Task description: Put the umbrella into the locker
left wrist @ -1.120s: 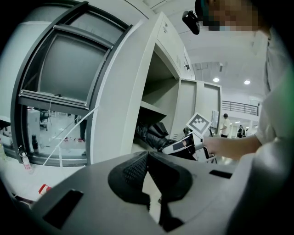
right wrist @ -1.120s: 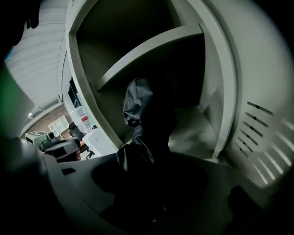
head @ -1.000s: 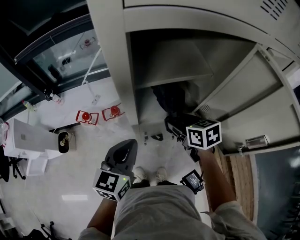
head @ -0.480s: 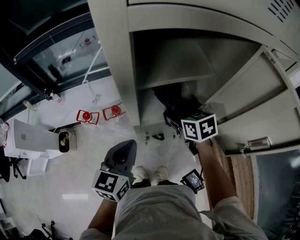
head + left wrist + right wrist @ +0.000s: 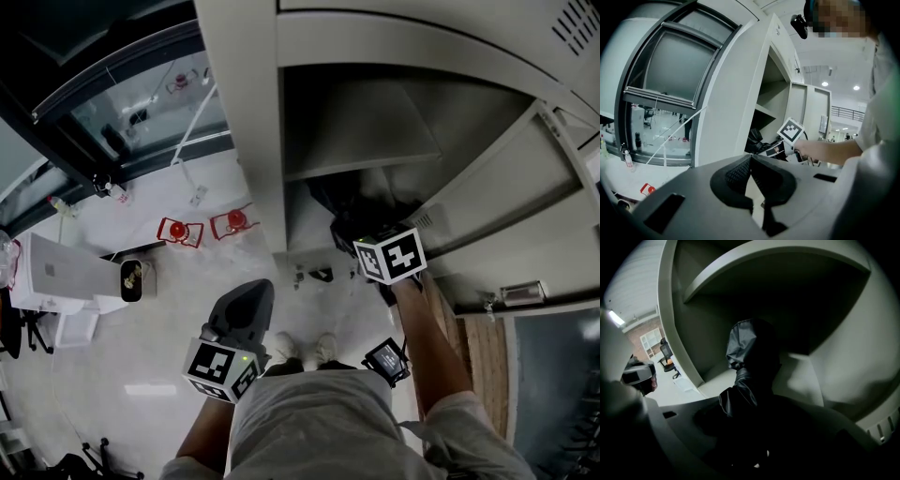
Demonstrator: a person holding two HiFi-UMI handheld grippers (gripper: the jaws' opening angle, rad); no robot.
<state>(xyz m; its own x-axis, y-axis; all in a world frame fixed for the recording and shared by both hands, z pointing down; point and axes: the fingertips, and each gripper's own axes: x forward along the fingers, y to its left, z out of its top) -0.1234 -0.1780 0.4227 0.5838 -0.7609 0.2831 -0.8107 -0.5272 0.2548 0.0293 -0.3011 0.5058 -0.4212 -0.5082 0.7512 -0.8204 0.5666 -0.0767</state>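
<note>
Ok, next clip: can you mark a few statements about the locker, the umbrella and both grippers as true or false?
1. The umbrella is black. True.
2. The locker door stands open. True.
3. The left gripper holds the umbrella. False: its fingers are together on nothing; the right gripper grips the umbrella.
4. The umbrella lies on top of the shelf. False: it is below the shelf, in the lower compartment.

Head view looks steeply down — both gripper views face the locker [image 5: 239,122].
</note>
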